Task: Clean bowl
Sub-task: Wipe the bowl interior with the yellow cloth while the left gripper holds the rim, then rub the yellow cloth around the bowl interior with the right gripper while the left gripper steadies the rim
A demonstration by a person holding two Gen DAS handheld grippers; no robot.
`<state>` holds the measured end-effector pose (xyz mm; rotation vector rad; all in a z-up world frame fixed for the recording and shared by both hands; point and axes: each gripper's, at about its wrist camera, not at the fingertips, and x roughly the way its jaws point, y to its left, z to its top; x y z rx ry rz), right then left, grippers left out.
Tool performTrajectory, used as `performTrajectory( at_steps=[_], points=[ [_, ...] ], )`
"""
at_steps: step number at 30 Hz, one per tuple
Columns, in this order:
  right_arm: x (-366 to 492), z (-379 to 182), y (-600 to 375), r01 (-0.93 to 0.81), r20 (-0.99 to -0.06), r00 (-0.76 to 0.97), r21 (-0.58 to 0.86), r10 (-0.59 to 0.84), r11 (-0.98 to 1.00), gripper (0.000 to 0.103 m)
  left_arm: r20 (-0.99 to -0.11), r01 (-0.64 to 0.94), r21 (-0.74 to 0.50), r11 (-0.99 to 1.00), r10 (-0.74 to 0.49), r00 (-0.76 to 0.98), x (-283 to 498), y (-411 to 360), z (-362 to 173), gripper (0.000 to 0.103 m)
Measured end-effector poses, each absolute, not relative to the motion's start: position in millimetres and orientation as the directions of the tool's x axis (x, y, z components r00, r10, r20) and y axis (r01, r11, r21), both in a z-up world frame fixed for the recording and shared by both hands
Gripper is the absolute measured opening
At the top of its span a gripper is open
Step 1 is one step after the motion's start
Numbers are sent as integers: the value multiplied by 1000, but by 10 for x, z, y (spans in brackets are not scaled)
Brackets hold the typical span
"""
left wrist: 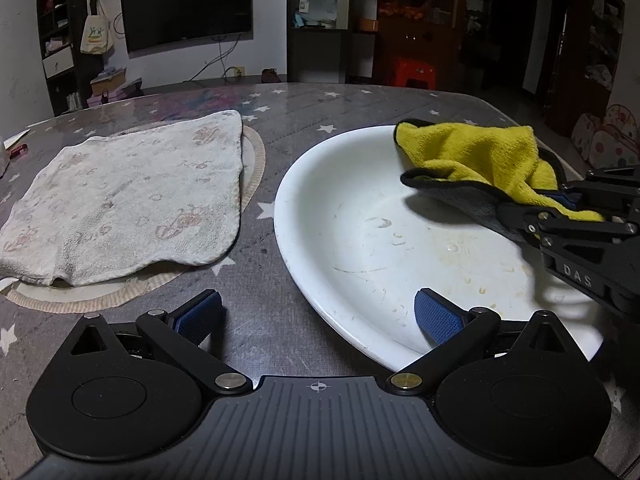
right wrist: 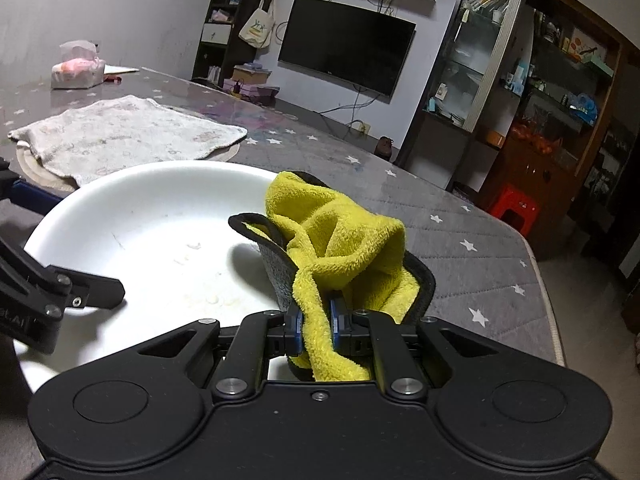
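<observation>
On the black body of my right gripper (left wrist: 568, 210), at four o'clock in my left wrist view, I read the raised letters "DAS". Nothing else around me is legible.

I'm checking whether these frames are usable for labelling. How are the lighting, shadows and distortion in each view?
Left wrist view: dim room, strong fisheye bending of the table edge; the white bowl is bright, with the yellow cloth casting a soft shadow into it. Right wrist view: sharp on the right gripper clamping the cloth, bowl interior nearly overexposed, glossy reflections on the far tabletop, dark corners.
</observation>
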<state>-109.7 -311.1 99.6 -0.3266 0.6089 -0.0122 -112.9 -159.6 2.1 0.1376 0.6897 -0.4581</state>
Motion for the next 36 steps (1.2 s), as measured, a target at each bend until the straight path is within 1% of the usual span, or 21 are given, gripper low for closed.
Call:
performTrajectory(
  at_steps=[4, 11, 15, 18, 24, 31, 36],
  points=[
    [-1159, 1010, -3074, -93, -571, 813, -318, -113, 943, 12, -636, 452, -27, 892, -364, 681, -1138, -1588, 14, 103],
    [-1320, 1044, -3024, -85, -592, 798, -297, -114, 951, 12, -625, 455, -29, 890, -371, 687, -1132, -1573, -2, 103],
    [-1398, 1080, -3002, -78, -612, 785, -250, -95, 965, 12, -620, 454, -27, 890, -371, 691, -1138, -1577, -6, 103],
    [-1427, 1087, -2974, -81, -614, 784, -252, -95, 964, 12, -622, 457, -25, 889, -372, 689, -1135, -1582, -5, 103],
    [-1475, 1120, -2916, -91, -625, 777, -230, -75, 969, 12, -635, 455, -27, 890, -367, 680, -1119, -1587, 16, 103],
    [-1475, 1115, -2942, -96, -629, 775, -204, -56, 974, 12, -678, 431, -26, 902, -332, 656, -1110, -1656, 75, 103],
    [-1413, 1072, -3015, -75, -609, 788, -231, -84, 970, 12, -694, 419, -21, 908, -315, 647, -1119, -1683, 86, 103]
  ],
)
